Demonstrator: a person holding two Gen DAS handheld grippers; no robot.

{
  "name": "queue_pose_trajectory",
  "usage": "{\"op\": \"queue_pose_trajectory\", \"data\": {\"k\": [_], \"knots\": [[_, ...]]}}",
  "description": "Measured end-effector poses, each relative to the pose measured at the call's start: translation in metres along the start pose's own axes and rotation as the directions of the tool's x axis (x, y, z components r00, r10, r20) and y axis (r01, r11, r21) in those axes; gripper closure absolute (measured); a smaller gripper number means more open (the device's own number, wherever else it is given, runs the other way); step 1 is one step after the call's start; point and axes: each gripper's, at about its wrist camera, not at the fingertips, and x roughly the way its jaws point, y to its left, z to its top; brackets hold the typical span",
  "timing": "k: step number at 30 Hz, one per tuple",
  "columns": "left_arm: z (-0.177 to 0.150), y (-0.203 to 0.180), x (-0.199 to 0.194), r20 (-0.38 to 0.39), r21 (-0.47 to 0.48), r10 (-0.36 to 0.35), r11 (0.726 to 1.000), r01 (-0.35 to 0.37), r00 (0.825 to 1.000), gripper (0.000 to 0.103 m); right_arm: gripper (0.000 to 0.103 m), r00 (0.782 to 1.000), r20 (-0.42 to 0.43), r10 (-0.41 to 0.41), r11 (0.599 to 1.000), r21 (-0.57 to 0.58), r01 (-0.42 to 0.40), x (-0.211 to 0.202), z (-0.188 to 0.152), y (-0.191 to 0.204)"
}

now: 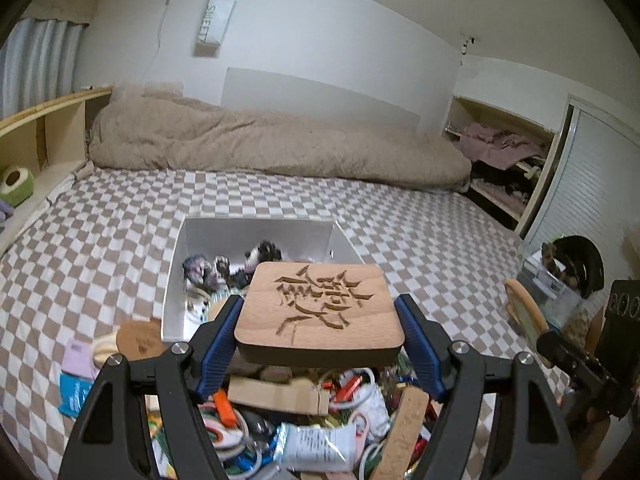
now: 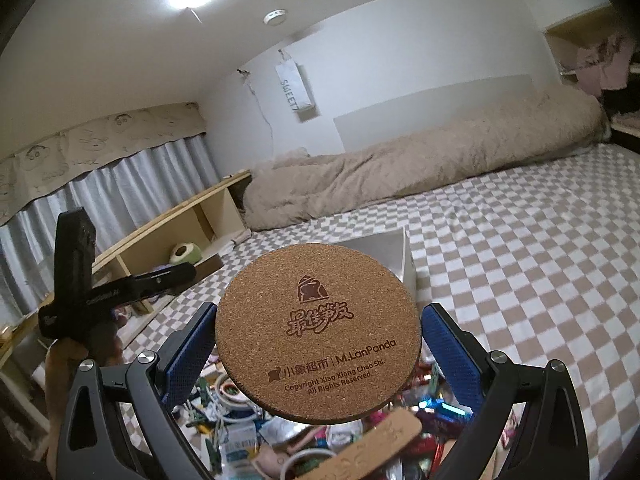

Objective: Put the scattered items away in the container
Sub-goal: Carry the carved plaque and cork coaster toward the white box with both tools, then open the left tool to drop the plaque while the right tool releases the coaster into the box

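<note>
My left gripper (image 1: pixel 320 322) is shut on a square wooden coaster (image 1: pixel 320 312) with a carved pattern, held flat above the pile of scattered items (image 1: pixel 304 432). Just beyond it stands the white box (image 1: pixel 256 236) on the bed, with several small items inside. My right gripper (image 2: pixel 318 344) is shut on a round cork coaster (image 2: pixel 318 332) printed with a logo and text, its blue pads (image 2: pixel 452 352) pressing both edges. The white box (image 2: pixel 404 256) shows partly behind this coaster. Below lies the clutter (image 2: pixel 304 440).
A checkered sheet (image 1: pixel 420 232) covers the bed, with a beige duvet (image 1: pixel 260 140) rolled along the wall. A wooden shelf (image 1: pixel 48 128) stands at the left and an open closet (image 1: pixel 504 160) at the right. The other gripper and a hand (image 2: pixel 80 312) appear at the left of the right wrist view.
</note>
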Motion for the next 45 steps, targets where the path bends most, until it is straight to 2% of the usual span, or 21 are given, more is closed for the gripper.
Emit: {"op": "queue_pose_trajectory", "data": {"k": [8, 14, 21, 32, 39, 45], "knots": [[0.033, 0.003, 0.015, 0.043, 0.005, -0.006, 1.0, 0.006, 0.999, 0.027, 0.003, 0.999, 0.003, 0.051, 0.999, -0.008, -0.051, 0.019, 0.025, 0.004], [0.034, 0.015, 0.036, 0.029, 0.029, 0.006, 1.0, -0.007, 1.0, 0.027, 0.003, 0.988, -0.083, 0.127, 0.991, 0.055, -0.122, 0.047, 0.027, -0.001], [0.023, 0.048, 0.063, -0.025, -0.01, 0.05, 0.999, -0.05, 0.998, 0.027, 0.003, 0.98, -0.15, 0.129, 0.99, 0.068, -0.12, 0.084, 0.025, 0.002], [0.016, 0.076, 0.09, -0.04, -0.04, 0.066, 0.997, -0.068, 0.997, 0.027, 0.003, 0.967, -0.21, 0.144, 0.989, 0.068, -0.132, 0.126, 0.031, 0.018], [0.006, 0.089, 0.113, -0.087, -0.037, 0.106, 0.993, -0.109, 0.991, 0.027, 0.003, 0.963, -0.242, 0.116, 0.992, 0.076, -0.1, 0.142, 0.024, 0.013], [0.002, 0.104, 0.124, -0.117, -0.07, 0.147, 0.985, -0.155, 0.982, 0.027, 0.003, 0.96, -0.264, 0.092, 0.994, 0.081, -0.072, 0.148, 0.02, 0.006]]}}
